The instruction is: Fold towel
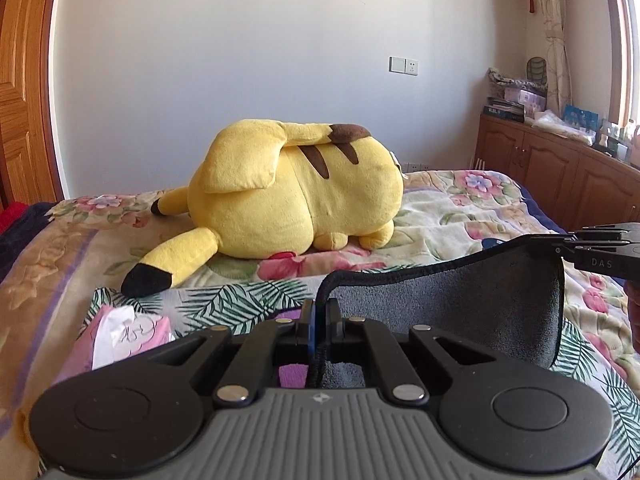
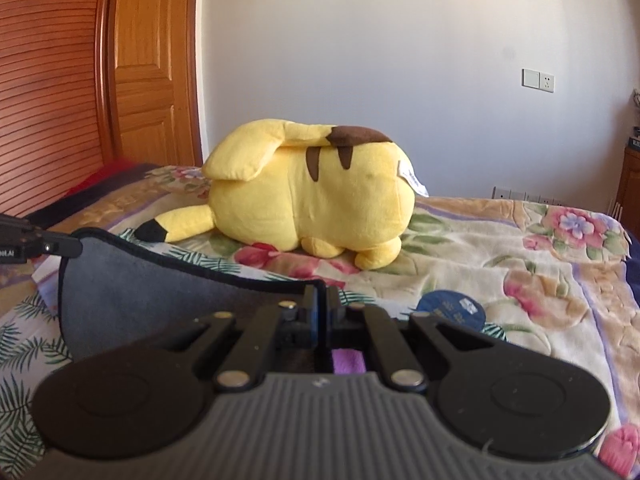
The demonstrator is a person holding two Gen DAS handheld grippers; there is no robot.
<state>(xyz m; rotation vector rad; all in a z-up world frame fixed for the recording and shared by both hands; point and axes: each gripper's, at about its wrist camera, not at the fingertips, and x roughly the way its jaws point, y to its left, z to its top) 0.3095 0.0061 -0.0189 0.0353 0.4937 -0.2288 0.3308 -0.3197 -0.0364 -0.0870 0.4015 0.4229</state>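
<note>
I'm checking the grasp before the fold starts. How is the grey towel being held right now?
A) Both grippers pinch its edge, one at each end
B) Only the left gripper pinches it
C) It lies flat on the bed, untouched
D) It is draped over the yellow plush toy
A: the left gripper and the right gripper are each shut on the dark-trimmed edge of the grey towel, which hangs lifted between them.

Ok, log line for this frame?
stage: towel lifted | left claw: shut on grey towel corner | right claw: shut on other corner | towel hangs between
</note>
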